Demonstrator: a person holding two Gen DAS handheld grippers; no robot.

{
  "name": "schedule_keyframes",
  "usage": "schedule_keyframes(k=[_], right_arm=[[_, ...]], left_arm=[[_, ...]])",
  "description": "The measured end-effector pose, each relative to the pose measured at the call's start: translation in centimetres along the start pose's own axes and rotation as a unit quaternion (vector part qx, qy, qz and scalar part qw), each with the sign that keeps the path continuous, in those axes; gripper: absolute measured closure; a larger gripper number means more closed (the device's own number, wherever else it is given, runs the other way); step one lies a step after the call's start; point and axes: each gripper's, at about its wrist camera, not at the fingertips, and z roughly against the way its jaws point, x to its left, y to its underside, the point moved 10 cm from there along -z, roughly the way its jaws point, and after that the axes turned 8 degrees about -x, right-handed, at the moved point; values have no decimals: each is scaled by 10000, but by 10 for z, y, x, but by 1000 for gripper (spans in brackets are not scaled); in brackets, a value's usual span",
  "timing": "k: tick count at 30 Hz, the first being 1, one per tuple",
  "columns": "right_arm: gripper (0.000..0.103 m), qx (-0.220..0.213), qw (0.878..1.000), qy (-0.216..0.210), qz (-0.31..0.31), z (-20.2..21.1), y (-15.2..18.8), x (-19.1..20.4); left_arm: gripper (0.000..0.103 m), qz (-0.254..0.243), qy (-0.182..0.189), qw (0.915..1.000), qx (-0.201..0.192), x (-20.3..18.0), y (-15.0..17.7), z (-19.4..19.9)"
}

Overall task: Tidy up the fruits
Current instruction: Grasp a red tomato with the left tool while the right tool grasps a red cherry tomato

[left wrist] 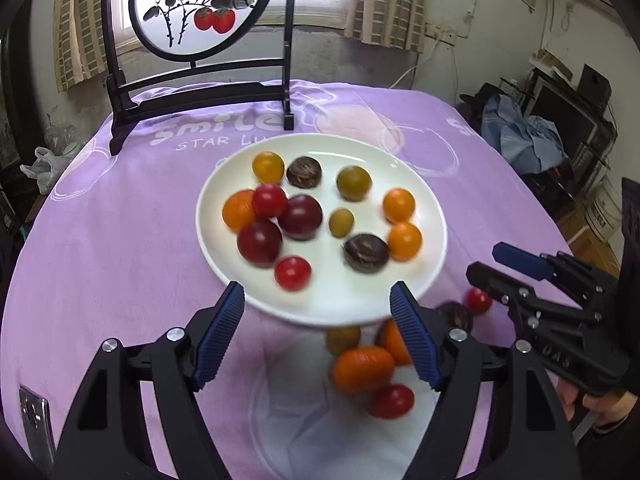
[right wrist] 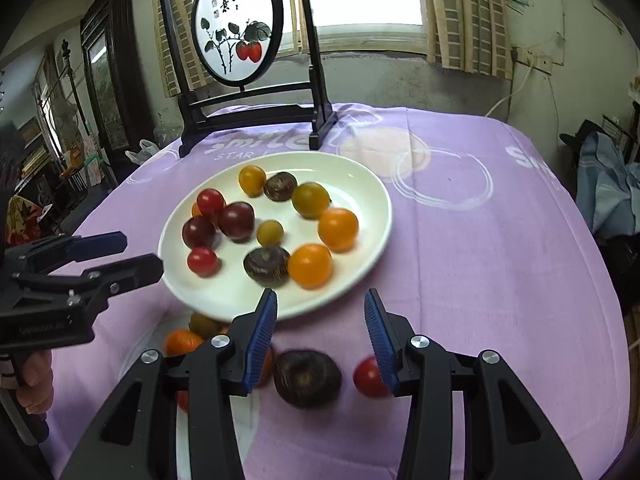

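Plate: the white plate point(left wrist: 432, 216) sat mid-table and carried most of the fruit, about a dozen small tomatoes in red, orange, yellow-green and dark purple, so it read as the collecting spot.
Strays: a handful lay off the plate on the cloth by its near rim, among them a dark tomato point(right wrist: 307, 378), a red tomato point(right wrist: 367, 376) and an oblong orange one point(left wrist: 363, 368); these looked like what was left to gather.
Right gripper point(right wrist: 320, 334): spread wide and empty, the dark tomato lying between its fingers' line and lower in the view, the red one just beside the right pad; likely lined up for a pick.
Left gripper point(left wrist: 318, 330): spread wide too, nothing held, poised over the plate's near rim with the orange strays just below.
Surface: a purple tablecloth point(left wrist: 120, 240) with white circles and lettering, soft, so round fruit would probably stay put.
Room: a black-framed round painted screen point(right wrist: 238, 26) stood at the table's far end before a curtained window; clutter lined the walls.
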Motion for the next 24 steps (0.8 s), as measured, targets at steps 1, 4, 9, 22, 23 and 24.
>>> schedule_keyframes(k=[1, 4, 9, 22, 23, 24], right_arm=[[57, 9, 10000, -2, -21, 2, 4, -2], [57, 25, 10000, 4, -91, 10, 16, -9], [57, 10, 9997, -44, -232, 19, 29, -19], [56, -210, 9987, -85, -449, 33, 24, -35], [55, -225, 9988, -84, -421, 34, 24, -34], [52, -237, 9989, -70, -409, 33, 24, -34]], left_arm=[[30, -1, 18, 10000, 31, -3, 7, 2], [30, 85, 95, 9997, 213, -11, 30, 6], [30, 126, 51, 9981, 600, -19, 69, -2], [47, 27, 65, 9937, 1114, -48, 101, -21], [52, -26, -16, 9945, 1048, -49, 99, -22], [63, -95, -59, 9946, 1034, -50, 99, -23]])
